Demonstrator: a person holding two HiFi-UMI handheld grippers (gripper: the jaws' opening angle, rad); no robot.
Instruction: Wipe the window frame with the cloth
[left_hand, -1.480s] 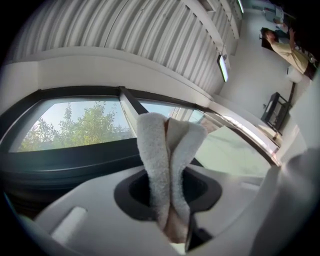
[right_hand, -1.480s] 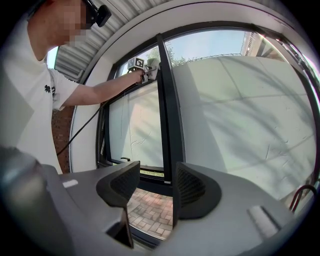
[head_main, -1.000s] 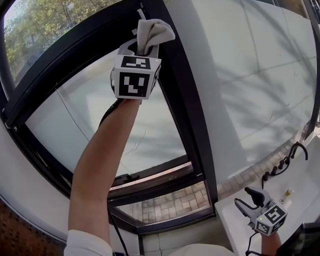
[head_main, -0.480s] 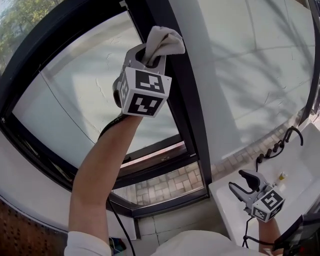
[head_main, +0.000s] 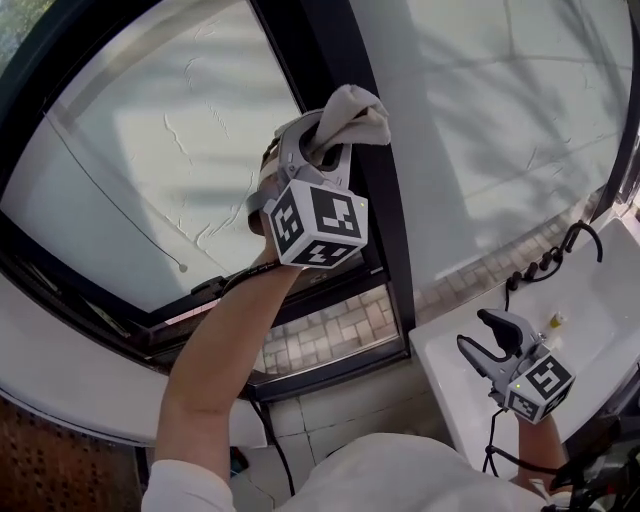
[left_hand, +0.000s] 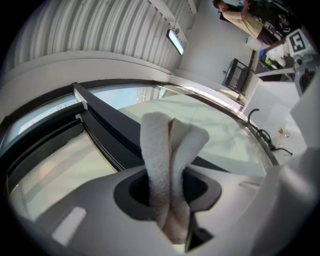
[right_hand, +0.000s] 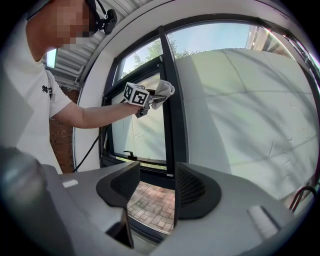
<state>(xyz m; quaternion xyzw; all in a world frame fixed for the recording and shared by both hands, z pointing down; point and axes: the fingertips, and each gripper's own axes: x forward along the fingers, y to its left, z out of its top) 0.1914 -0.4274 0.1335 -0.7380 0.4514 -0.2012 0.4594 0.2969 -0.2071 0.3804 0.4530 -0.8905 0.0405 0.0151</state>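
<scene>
A folded cream cloth (head_main: 352, 115) (left_hand: 170, 160) sticks out of my left gripper (head_main: 325, 145), whose jaws are shut on it. The cloth's end presses against the black vertical bar of the window frame (head_main: 340, 70) (left_hand: 107, 132), about halfway up. From the right gripper view the cloth (right_hand: 165, 90) and left gripper (right_hand: 150, 99) show on that same bar of the frame (right_hand: 174, 130). My right gripper (head_main: 488, 350) (right_hand: 157, 187) hangs low at the right over a white ledge, open and holding nothing.
The white ledge (head_main: 450, 370) carries a black cable (head_main: 560, 250) and a small bottle (head_main: 555, 320). A black window handle (head_main: 205, 288) sits on the lower sash. Red paving shows outside below. My own arm (head_main: 220, 350) crosses the lower window.
My left gripper has slid down the vertical frame bar with the cloth, from near its top to about mid-height. The right gripper has stayed in place.
</scene>
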